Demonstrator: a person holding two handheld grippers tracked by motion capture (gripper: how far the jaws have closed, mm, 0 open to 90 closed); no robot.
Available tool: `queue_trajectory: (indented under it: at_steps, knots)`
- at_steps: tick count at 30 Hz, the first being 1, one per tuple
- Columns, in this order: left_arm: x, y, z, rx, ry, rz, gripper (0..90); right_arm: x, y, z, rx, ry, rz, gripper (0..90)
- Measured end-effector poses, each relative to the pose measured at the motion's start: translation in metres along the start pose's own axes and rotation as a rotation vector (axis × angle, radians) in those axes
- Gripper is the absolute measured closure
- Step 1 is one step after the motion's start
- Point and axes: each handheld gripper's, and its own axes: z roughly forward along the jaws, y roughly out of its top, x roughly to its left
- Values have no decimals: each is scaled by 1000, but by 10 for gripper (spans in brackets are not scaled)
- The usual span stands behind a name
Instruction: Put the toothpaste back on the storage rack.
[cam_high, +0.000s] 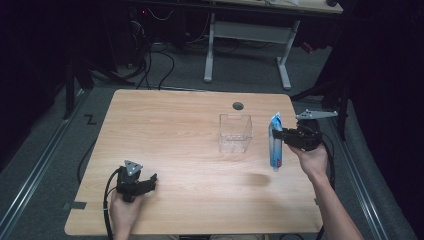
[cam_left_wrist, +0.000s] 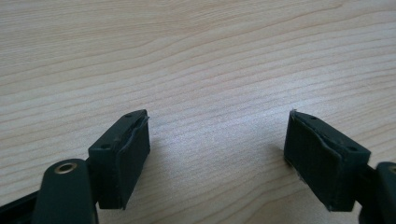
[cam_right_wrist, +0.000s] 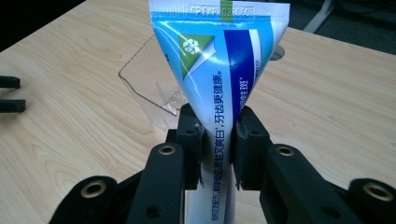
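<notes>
My right gripper (cam_high: 278, 134) has its jaws pinching the blue-and-white plastic toothpaste tube (cam_high: 274, 142) around its middle, holding it upright in the air near the bench's right edge, just to the right of the clear square plastic container (cam_high: 235, 132). My left gripper (cam_high: 150, 181) rests near the front-left corner of the bench (cam_high: 165, 130) with its jaws spread and nothing between them. I judge I'm mid-carry: next I must swing the tube over the container's open top and lower it in before letting go.

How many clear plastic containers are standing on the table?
1. The clear container stands on the table, right of centre, beside the toothpaste tube held by the right gripper.
</notes>
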Motion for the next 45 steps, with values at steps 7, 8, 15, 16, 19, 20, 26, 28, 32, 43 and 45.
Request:
queue_trajectory:
  at_steps: [7,8,15,16,19,20,26,28,32,43,45]
  knots:
    - [0,0,0,0,0,0,227,9,7,-4,9,1,-25,754]
    - [0,0,0,0,-1,0,227,11,9,-4,14,-3,-32,754]
    - [0,0,0,0,0,0,227,18,18,-11,-25,33,-44,755]
    - [0,0,0,0,0,0,227,18,18,-11,-25,33,-44,755]
    - [0,0,0,0,0,0,227,21,24,-10,-35,40,-57,755]
    - [0,0,0,0,0,0,228,22,25,-10,-40,42,-59,755]
    - [0,0,0,0,0,0,228,29,40,-11,-57,43,-94,755]
    - [0,0,0,1,-1,0,228,30,45,-11,-63,48,-86,755]
    - [0,0,0,0,-1,0,227,32,53,-9,-79,52,-90,756]
    - [0,0,0,0,-1,0,226,38,65,4,-90,81,-95,758]
    - [0,0,0,0,-1,0,227,38,66,4,-91,81,-96,758]
